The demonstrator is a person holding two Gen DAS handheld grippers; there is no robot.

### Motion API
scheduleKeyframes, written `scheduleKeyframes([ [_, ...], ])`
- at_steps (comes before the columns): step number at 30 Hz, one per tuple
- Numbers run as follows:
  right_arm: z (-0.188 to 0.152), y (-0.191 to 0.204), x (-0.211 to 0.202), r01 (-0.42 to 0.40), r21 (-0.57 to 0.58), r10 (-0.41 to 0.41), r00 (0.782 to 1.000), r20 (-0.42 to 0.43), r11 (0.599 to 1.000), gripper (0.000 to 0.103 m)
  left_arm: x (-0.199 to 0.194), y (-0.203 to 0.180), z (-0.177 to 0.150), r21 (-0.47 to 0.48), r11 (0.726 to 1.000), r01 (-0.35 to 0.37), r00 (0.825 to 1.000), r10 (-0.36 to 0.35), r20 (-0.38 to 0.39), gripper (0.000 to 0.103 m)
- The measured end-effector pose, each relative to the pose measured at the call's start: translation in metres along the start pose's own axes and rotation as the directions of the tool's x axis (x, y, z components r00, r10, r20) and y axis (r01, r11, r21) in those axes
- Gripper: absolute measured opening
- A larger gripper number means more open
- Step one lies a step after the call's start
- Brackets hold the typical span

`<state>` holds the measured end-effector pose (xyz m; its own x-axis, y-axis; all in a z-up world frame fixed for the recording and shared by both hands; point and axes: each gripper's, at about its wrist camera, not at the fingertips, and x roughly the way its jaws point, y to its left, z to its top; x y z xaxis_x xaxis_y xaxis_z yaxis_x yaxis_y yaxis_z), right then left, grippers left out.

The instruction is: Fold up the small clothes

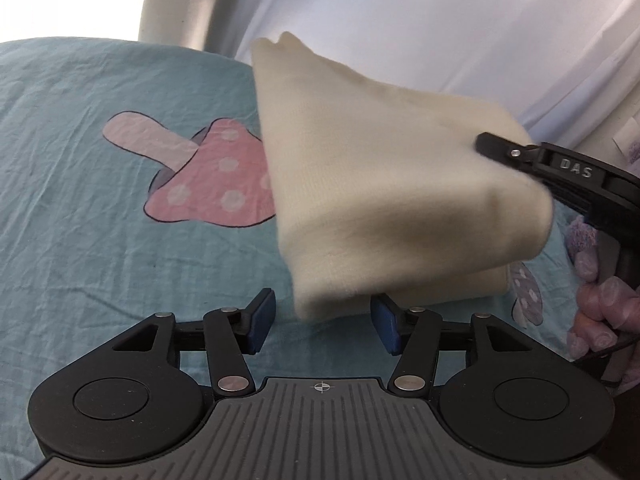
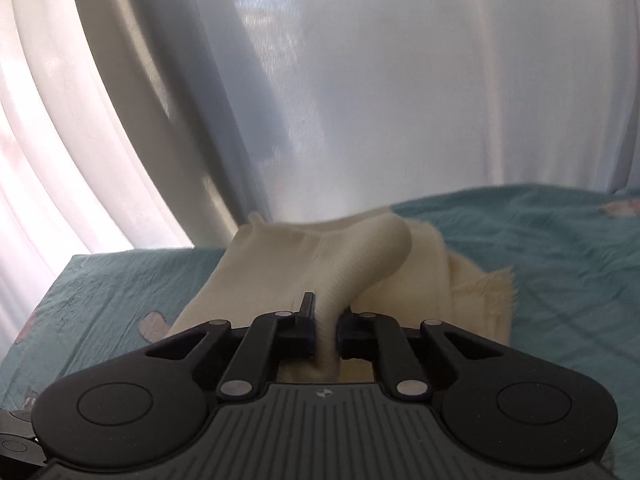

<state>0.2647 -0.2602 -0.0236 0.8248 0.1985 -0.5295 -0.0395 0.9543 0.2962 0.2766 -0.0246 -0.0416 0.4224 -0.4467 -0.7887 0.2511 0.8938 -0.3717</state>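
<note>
We're looking at a bedroom in a home: a bed is spreading across both views under a wrinkled teal sheet (image 1: 80, 208) printed with pink mushrooms (image 1: 216, 176), and pale curtains (image 2: 360, 80) are hanging behind it, daylight glowing through them.

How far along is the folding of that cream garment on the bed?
Partly done: the cream garment already looks doubled over, with layers showing. In hand: the right hand-held gripper is shut on a bunched fold and lifting it above the teal bedsheet. The left hand-held gripper is open, gripping nothing. Left: lay it flat and finish the fold.
</note>
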Motion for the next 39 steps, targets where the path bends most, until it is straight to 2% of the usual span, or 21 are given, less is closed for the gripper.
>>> scheduleKeyframes([
  [2,0.003,-0.006,-0.015,0.047,-0.013,-0.047,0.998,0.051,0.999,0.008,-0.001,0.001,0.001,-0.008,1.000,-0.004,1.000,0.004,-0.002,0.058],
  [5,-0.001,-0.017,-0.018,0.167,-0.056,-0.163,0.984,0.074,0.984,0.008,-0.001,0.001,0.001,-0.008,1.000,0.000,1.000,-0.001,-0.007,0.059],
  [8,-0.010,-0.036,-0.007,0.174,-0.027,-0.174,0.985,-0.008,0.984,0.010,0.002,-0.006,0.002,0.020,1.000,-0.012,1.000,0.012,-0.012,0.059],
  [10,-0.018,-0.041,0.001,0.185,-0.008,-0.186,0.980,-0.069,0.983,0.020,0.001,-0.008,0.003,0.026,1.000,-0.009,1.000,0.010,-0.019,0.059],
  [12,-0.019,-0.043,-0.013,0.174,0.042,-0.173,0.984,-0.031,0.984,0.024,-0.006,-0.005,0.005,0.012,1.000,0.003,1.000,-0.003,-0.011,0.059],
  [14,-0.020,-0.046,-0.036,0.149,0.105,-0.150,0.989,0.005,0.983,0.034,-0.018,-0.001,0.007,0.003,1.000,0.006,1.000,-0.006,0.016,0.059],
  [16,-0.029,-0.046,-0.058,0.097,0.180,-0.105,0.994,0.038,0.979,0.054,-0.027,0.003,0.010,-0.006,1.000,0.015,0.999,-0.014,0.042,0.060],
  [20,-0.060,-0.049,-0.076,-0.001,0.320,0.000,1.000,0.001,0.948,0.058,-0.034,0.006,0.014,-0.025,1.000,0.010,0.997,-0.009,0.072,0.066],
  [22,-0.075,-0.054,-0.070,-0.050,0.401,0.068,0.997,-0.031,0.915,0.058,-0.033,0.008,0.014,-0.035,0.999,0.009,0.997,-0.006,0.071,0.066],
  [25,-0.089,-0.066,-0.053,-0.145,0.537,0.174,0.985,-0.004,0.831,0.057,-0.030,0.009,0.011,-0.057,0.998,0.015,0.998,-0.012,0.056,0.066],
  [27,-0.096,-0.076,-0.040,-0.209,0.634,0.244,0.969,0.033,0.745,0.057,-0.028,0.008,0.009,-0.054,0.998,0.009,0.999,-0.007,0.046,0.066],
  [30,-0.104,-0.088,-0.027,-0.249,0.730,0.273,0.958,0.088,0.637,0.057,-0.026,0.006,0.006,-0.041,0.999,-0.007,0.999,0.009,0.040,0.066],
  [32,-0.108,-0.091,-0.016,-0.256,0.771,0.299,0.950,0.090,0.583,0.050,-0.025,0.006,0.005,-0.048,0.999,-0.009,0.999,0.010,0.036,0.066],
  [33,-0.109,-0.091,-0.012,-0.246,0.782,0.301,0.950,0.079,0.573,0.036,-0.024,0.007,0.005,-0.053,0.999,-0.009,0.999,0.011,0.034,0.067],
  [34,-0.109,-0.090,-0.009,-0.235,0.785,0.298,0.952,0.068,0.573,0.023,-0.024,0.007,0.005,-0.056,0.998,-0.010,0.999,0.011,0.033,0.067],
  [35,-0.107,-0.089,-0.008,-0.232,0.776,0.291,0.954,0.066,0.586,0.021,-0.024,0.007,0.005,-0.058,0.998,-0.012,0.999,0.014,0.031,0.067],
  [36,-0.102,-0.085,-0.013,-0.220,0.751,0.265,0.962,0.062,0.622,0.019,-0.025,0.006,0.006,-0.054,0.998,-0.012,0.999,0.013,0.033,0.067],
  [39,-0.080,-0.066,-0.037,-0.177,0.599,0.152,0.984,0.092,0.781,0.015,-0.029,0.000,0.010,-0.023,1.000,-0.014,0.999,0.016,0.051,0.068],
])
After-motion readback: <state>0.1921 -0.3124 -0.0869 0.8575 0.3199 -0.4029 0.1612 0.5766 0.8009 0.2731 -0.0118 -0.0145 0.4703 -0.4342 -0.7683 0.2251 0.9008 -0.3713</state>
